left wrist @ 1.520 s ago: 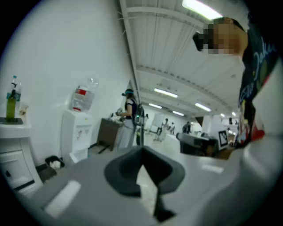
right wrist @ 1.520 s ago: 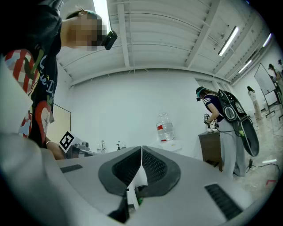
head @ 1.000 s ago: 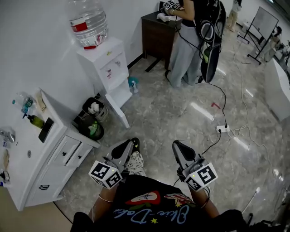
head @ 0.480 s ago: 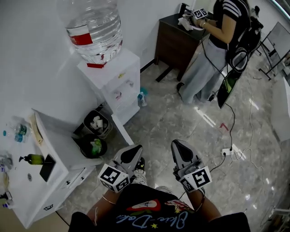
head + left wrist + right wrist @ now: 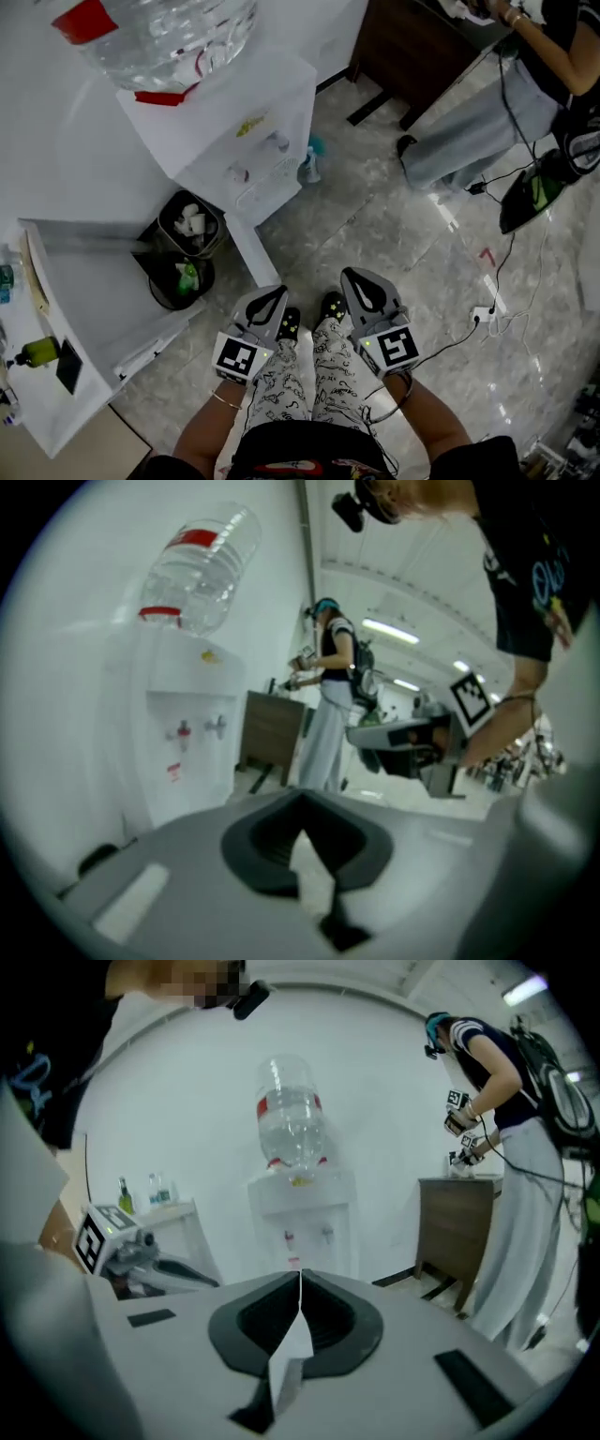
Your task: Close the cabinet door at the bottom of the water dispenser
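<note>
The white water dispenser (image 5: 234, 122) carries an upturned bottle (image 5: 159, 37) and stands at the upper left of the head view. Its bottom cabinet door (image 5: 251, 251) stands open, swung out over the floor toward me. My left gripper (image 5: 272, 295) is shut and empty, a short way in front of the door's free edge and not touching it. My right gripper (image 5: 361, 281) is shut and empty too, level with it on the right. The dispenser (image 5: 300, 1213) shows straight ahead in the right gripper view, and off to the left (image 5: 192, 724) in the left gripper view.
Two bins (image 5: 187, 225) with rubbish sit left of the open door, beside a white drawer unit (image 5: 84, 319). A blue spray bottle (image 5: 309, 164) stands by the dispenser's right side. A dark wooden cabinet (image 5: 412, 47) and another person (image 5: 525, 75) are at the upper right; a power strip (image 5: 483, 314) lies on the floor.
I have moved closer to the dispenser, which now fills the upper left. Both grippers stay shut and side by side, now nearer the open door.
</note>
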Motion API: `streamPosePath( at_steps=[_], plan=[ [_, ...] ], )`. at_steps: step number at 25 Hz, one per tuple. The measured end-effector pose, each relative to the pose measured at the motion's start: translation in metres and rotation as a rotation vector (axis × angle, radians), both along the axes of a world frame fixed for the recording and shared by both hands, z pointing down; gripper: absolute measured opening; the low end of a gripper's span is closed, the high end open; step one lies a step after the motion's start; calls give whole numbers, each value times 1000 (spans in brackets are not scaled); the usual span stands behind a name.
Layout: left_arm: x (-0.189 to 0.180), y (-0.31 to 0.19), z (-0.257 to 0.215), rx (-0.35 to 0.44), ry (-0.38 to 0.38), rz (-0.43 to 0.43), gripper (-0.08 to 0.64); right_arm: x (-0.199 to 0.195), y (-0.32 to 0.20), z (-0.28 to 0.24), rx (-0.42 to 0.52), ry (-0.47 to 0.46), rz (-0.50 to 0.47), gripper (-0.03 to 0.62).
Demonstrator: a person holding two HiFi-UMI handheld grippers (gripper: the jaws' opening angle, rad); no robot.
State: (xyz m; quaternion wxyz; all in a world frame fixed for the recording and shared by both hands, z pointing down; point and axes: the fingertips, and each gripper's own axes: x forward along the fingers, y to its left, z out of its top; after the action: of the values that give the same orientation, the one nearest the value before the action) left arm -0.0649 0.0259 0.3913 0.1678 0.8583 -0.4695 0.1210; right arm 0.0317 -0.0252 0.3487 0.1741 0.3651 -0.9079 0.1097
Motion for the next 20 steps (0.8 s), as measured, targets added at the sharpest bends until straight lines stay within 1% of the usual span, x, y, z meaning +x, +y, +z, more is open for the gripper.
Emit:
streamPosePath(
  at_steps=[1,2,3,4,5,6,8,9,11,13,14,17,18,20],
  plan=[
    [-9,-11,19,-10,-9,-50,-3,-2,-14,22,26,85,6,17],
    [-19,-18,40,-25,-17,-107,-3,-6,-25,42,55,141,5,17],
    [-30,-21,62,-47,-31,-160,-3,-14,-31,61,71,155,-7,17],
    [-41,-20,86,-74,-50,-205,-3,-23,-33,78,69,139,-30,17],
    [-52,-18,109,-105,-70,-244,-3,-33,-32,97,55,121,-65,17],
    [-62,-14,131,-139,-87,-282,-3,-42,-28,118,33,121,-109,17],
    [-82,-11,173,-201,-109,-350,-3,-57,-22,160,-24,151,-201,15],
    [-90,-13,193,-222,-119,-370,-3,-64,-21,178,-46,160,-243,15],
    [-100,-14,227,-250,-170,-361,-3,-76,-19,208,-65,161,-306,15],
    [-108,-5,257,-294,-248,-336,-3,-84,-13,233,-100,165,-316,15],
    [-113,1,269,-320,-266,-344,-3,-85,-10,245,-116,187,-317,15],
    [-125,14,295,-389,-258,-407,-3,-82,-5,279,-135,306,-350,15],
    [-127,18,303,-413,-257,-417,-3,-82,-5,286,-140,328,-368,15],
    [-125,24,314,-453,-242,-418,-3,-81,-7,294,-152,342,-392,15]
  ],
)
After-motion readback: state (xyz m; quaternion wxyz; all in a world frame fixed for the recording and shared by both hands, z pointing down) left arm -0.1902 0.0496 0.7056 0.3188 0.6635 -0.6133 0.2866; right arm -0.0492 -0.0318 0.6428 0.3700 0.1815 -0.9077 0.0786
